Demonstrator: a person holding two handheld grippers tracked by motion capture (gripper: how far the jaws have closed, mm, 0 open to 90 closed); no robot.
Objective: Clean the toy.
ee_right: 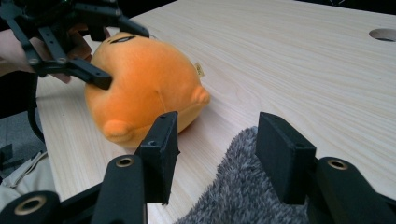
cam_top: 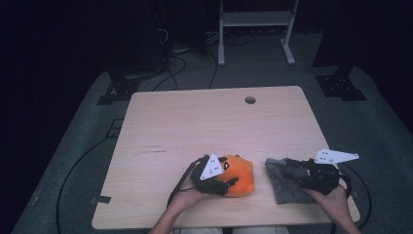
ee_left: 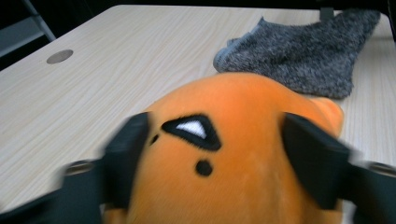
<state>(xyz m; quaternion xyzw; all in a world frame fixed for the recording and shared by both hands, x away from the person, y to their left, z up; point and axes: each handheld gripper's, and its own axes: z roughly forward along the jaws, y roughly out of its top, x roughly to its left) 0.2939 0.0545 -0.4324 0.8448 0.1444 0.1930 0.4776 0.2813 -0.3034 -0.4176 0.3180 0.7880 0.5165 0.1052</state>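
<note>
Dark room; a pale wood-grain table [cam_top: 195, 126] with a round cable hole [cam_top: 250, 100] near its far edge, grey floor and loose cables beyond it.

We note the orange plush toy [cam_top: 238, 176] lying on the table near the person's edge, a little right of middle. Its body is rounded and squat, short-piled, a saturated orange. In the left gripper view we see a black stitched eye patch with a white triangle inside it [ee_left: 192, 130], a small black dot below that and a fainter mark beside it. From the right gripper view we pick out two stubby rounded nubs low on the side and a small tan tag on the upper surface.

The left gripper [cam_top: 229, 174] has its jaws either side of the toy, one on each flank, pads against the plush, which shows no marked dent; the jaws are blurred in its own view.

Just beside the toy, to its right and apart from it, lies a grey fuzzy sock [cam_top: 282, 181], flat, with a paler cuff edge. The right gripper [ee_right: 217, 154] stands over the sock's near end with jaws apart, the fabric below the gap, pads not pressing on it.
</note>
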